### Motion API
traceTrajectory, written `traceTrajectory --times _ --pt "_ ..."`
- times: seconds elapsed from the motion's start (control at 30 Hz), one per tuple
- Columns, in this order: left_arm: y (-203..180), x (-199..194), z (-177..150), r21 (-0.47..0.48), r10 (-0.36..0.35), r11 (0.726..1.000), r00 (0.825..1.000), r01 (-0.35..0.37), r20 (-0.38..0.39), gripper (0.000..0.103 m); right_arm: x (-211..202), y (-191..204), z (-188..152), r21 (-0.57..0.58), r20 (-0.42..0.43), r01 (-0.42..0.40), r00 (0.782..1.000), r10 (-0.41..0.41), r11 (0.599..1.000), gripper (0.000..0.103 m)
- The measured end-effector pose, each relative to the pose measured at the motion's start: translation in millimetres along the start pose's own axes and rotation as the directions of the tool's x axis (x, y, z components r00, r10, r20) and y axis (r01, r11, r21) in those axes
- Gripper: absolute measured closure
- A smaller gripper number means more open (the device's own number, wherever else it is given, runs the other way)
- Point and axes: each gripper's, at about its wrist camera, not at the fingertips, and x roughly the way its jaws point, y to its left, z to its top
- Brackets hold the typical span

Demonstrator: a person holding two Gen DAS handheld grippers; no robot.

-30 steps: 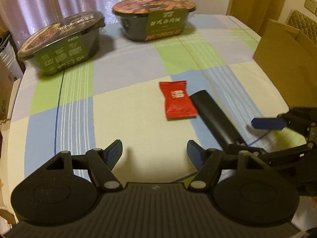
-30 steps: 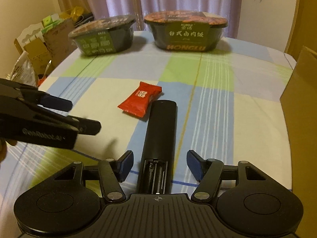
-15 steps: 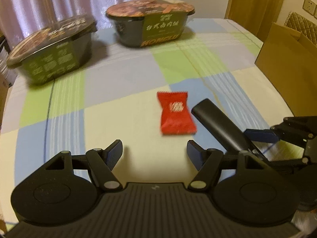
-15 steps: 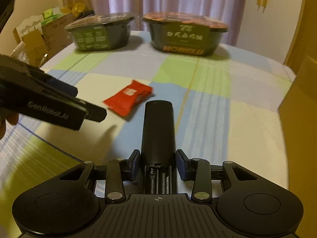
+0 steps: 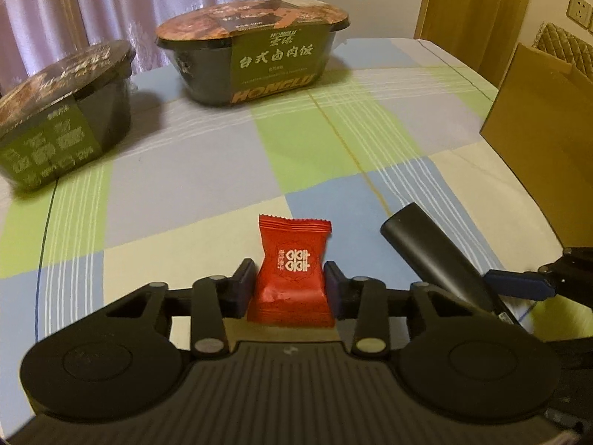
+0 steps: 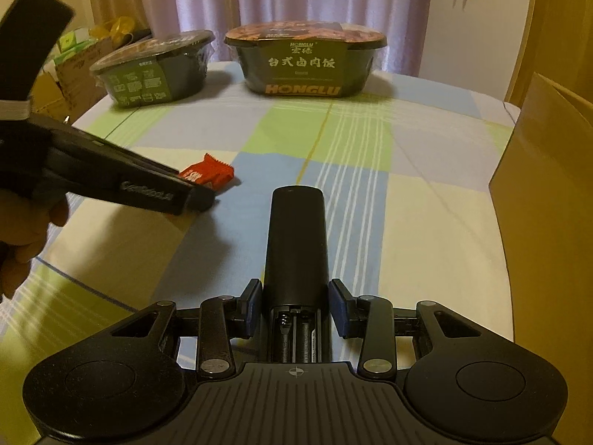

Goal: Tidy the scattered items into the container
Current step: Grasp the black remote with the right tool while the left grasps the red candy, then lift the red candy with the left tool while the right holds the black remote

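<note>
A red candy packet lies on the checked tablecloth between the fingers of my left gripper, which is shut on its two sides. In the right wrist view the same packet peeks out beyond the left gripper. A black remote with its battery bay uncovered points away from me, and my right gripper is shut on its near end. From the left wrist view the remote lies to the right of the packet, with the right gripper behind it.
An open cardboard box stands at the table's right edge. Two sealed instant-rice bowls sit at the far side, in front of curtains. A hand holds the left gripper. Clutter and boxes stand beyond the left edge.
My left gripper moved forward to the red packet and shut on it. The right gripper shut on the remote's near end half a second ago and still holds it.
</note>
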Motion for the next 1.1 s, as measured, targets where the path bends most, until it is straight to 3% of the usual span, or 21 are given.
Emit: traceTrajectory --times 0.2,0.43,0.63,0.77,0.8,0.83,0.87,1.1 --pt "-17 -46 -63 0.049 -0.008 0.999 0.999 0.009 -0.032 0.073 -24 1 -22 0.015 -0.037 -0.032 0.999 0.032 0.999 0.062" --pt "-62 -121 -156 0.041 -0.006 0.999 0.997 0.009 -0.079 0.073 -84 21 -84 -0.011 -0.122 -0.087 0.989 0.085 0.996 0.062" --pt "-101 -161 -208 0.024 0.01 1.0 0.996 -0.007 -0.093 0.073 -135 42 -135 -0.074 -0.176 -0.099 0.981 0.085 0.992 0.061" --pt "-110 -172 -222 -0.012 0.032 0.999 0.995 -0.033 -0.09 0.064 -149 45 -153 -0.115 -0.169 -0.09 0.983 0.07 0.989 0.059" --pt "-111 -174 -224 -0.012 0.043 0.999 0.995 -0.044 -0.09 0.06 -150 44 -156 -0.115 -0.17 -0.091 0.983 0.071 0.989 0.052" --pt "-112 -176 -227 -0.013 0.05 0.999 0.995 -0.051 -0.088 0.059 -152 44 -159 -0.115 -0.167 -0.087 0.984 0.067 0.99 0.034" --pt "-112 -177 -229 -0.017 0.057 0.998 0.995 -0.058 -0.087 0.058 -153 44 -161 -0.112 -0.159 -0.083 0.985 0.065 0.99 0.031" --pt "-112 -179 -231 -0.017 0.079 0.997 0.994 -0.081 -0.078 0.056 -150 41 -163 -0.098 -0.116 -0.108 0.989 0.096 0.989 0.031"
